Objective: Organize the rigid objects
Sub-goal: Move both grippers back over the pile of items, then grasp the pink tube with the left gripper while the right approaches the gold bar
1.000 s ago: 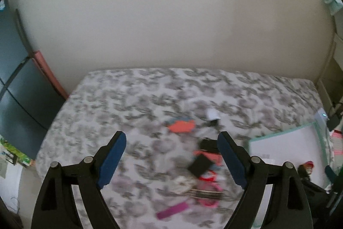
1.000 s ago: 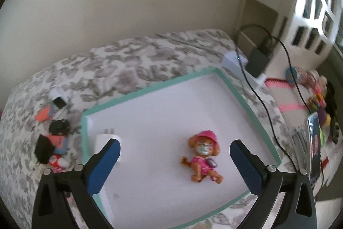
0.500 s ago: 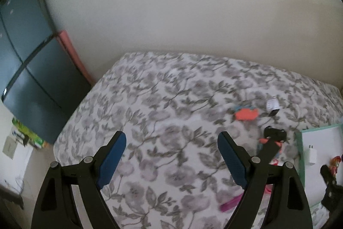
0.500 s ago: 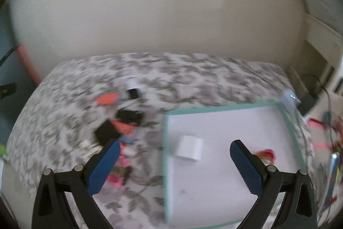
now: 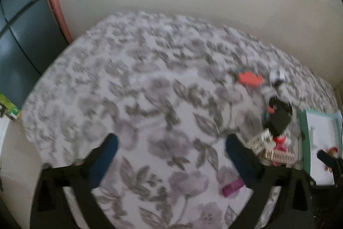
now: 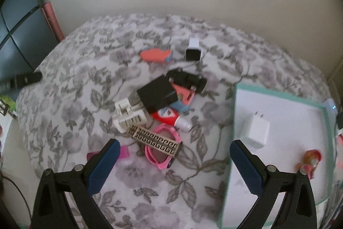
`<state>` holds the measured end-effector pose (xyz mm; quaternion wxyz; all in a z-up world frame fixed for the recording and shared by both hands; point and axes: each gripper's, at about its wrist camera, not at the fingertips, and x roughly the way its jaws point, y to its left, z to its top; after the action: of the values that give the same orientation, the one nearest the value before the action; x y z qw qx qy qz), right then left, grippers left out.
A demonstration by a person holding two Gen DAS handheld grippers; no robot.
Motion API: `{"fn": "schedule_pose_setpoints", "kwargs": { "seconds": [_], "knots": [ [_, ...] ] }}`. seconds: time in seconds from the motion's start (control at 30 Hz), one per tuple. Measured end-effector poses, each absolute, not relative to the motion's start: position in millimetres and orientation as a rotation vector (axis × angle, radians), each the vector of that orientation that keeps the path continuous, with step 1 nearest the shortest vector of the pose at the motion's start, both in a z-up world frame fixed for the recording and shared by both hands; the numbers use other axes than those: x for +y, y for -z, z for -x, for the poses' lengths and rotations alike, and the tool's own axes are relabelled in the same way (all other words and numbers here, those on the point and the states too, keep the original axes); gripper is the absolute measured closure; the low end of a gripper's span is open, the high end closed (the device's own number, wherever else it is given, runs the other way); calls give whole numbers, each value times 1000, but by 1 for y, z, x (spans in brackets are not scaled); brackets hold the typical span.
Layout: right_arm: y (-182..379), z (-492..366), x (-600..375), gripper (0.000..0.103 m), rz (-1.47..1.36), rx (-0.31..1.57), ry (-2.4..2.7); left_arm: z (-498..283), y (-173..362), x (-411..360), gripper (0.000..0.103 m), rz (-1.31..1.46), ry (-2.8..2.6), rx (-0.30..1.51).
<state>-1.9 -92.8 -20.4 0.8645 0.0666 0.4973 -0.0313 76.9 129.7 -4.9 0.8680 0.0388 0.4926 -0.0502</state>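
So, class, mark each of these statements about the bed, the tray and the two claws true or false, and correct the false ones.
1. The white charger lies inside the teal-rimmed tray. True.
2. The right claw grips the pink band. False: it is open, with nothing between its pads.
3. The toy figure lies in the tray. True.
4. The gold patterned piece lies in the tray. False: it lies on the floral bedspread, across the pink band.
5. The left claw holds the purple piece. False: it is open and empty.

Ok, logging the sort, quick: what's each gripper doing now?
Left gripper: open, empty, jaws just opened wider.
Right gripper: open, empty.
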Motion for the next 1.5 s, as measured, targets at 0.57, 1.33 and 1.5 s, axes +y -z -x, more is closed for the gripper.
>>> {"fn": "schedule_pose_setpoints", "kwargs": {
  "seconds": [0.57,1.33,1.5],
  "knots": [
    [61,-8,-103,0,-233,1191,67,-40,78,56,1,-286,348,1117],
    [69,-21,-102,0,-318,1187,76,-42,87,55,83,-254,386,1142],
    [73,-28,-96,0,-310,1192,85,-57,87,85,83,-148,280,1167]
  ]
}}
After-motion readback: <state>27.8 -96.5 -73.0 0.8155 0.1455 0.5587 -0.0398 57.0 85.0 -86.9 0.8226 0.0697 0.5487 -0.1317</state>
